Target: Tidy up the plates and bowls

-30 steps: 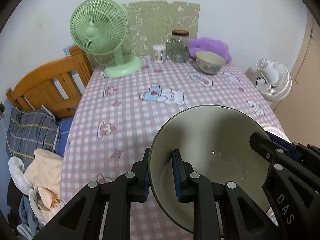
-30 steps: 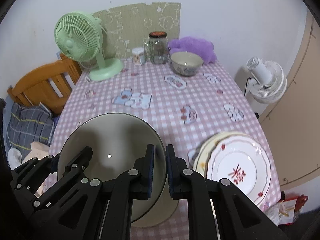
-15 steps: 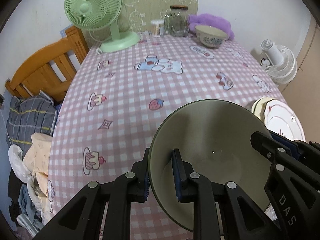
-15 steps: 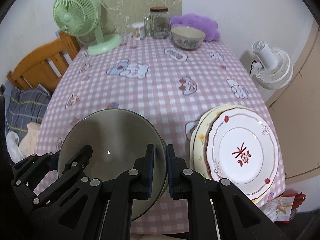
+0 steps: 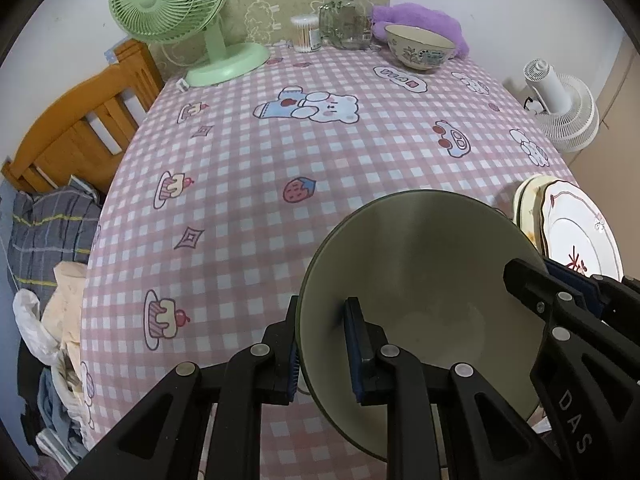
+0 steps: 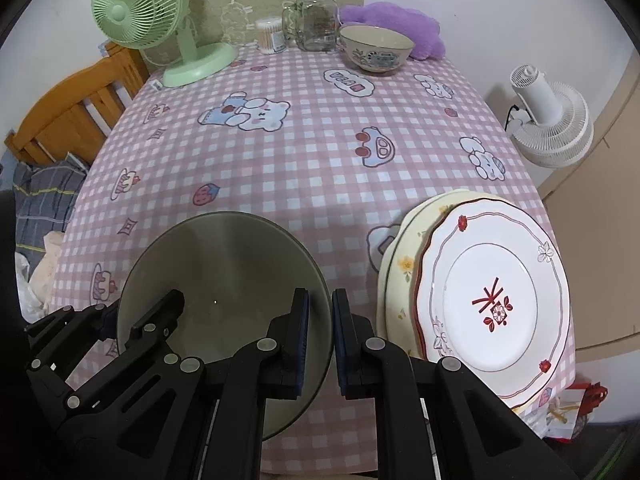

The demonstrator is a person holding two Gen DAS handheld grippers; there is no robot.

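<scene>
A large grey-green bowl (image 5: 424, 280) is held above the near edge of the pink checked table (image 5: 280, 152). My left gripper (image 5: 322, 340) is shut on its left rim. My right gripper (image 6: 320, 336) is shut on its right rim; the bowl also shows in the right wrist view (image 6: 224, 272). A stack of plates, topped by a white plate with red flowers (image 6: 492, 300), lies at the table's near right corner. A small patterned bowl (image 6: 376, 48) stands at the far side.
A green desk fan (image 5: 180, 16) stands at the far left, with a glass jar (image 5: 348, 16), a cotton swab box (image 5: 306, 32) and a purple cushion (image 5: 416, 20) along the far edge. A white fan (image 6: 552, 120) stands off the table's right. A wooden bedframe (image 5: 80, 120) is to the left.
Both grippers, holding the bowl, have drawn back towards the near edge and risen. More of the table and the plate stack has come into view.
</scene>
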